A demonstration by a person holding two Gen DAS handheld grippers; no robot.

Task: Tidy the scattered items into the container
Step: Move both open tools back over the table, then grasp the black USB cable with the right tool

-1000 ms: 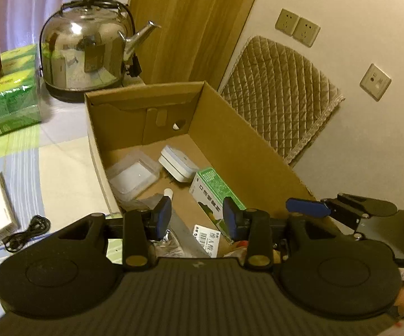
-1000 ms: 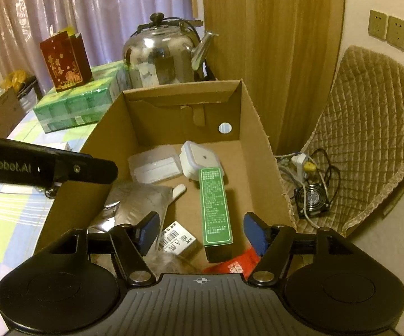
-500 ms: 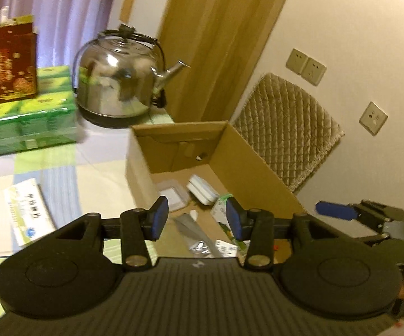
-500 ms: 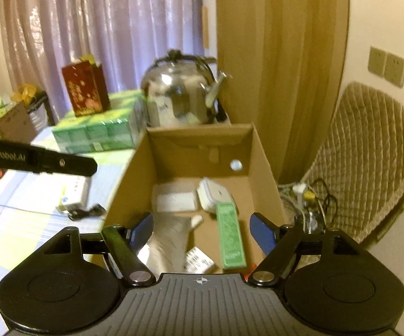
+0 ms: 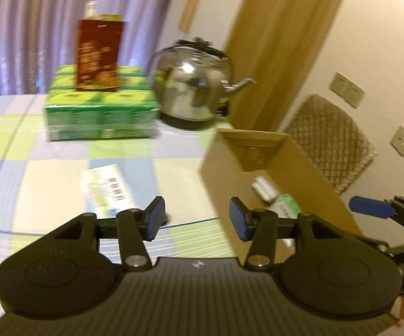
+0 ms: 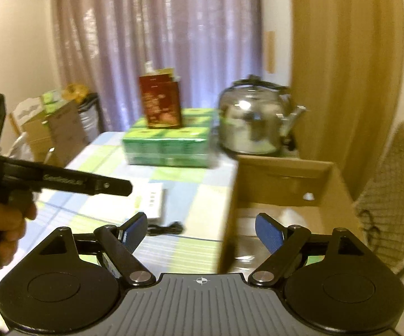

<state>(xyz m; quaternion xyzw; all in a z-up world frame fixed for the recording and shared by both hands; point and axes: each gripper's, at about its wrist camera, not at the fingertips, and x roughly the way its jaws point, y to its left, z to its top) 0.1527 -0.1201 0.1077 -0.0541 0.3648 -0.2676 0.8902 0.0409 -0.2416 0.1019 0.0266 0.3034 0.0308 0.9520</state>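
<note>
Cardboard box (image 5: 308,168) right of both claws, agape, empty

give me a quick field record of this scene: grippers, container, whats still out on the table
left gripper: open, empty
right gripper: open, empty
container: open cardboard box at the table's right edge
in box: white case, green box
still on table: white medicine box, black cable
other table items: steel kettle, green carton pack with a red bag on top
image quality: motion blur, labels unreadable
</note>
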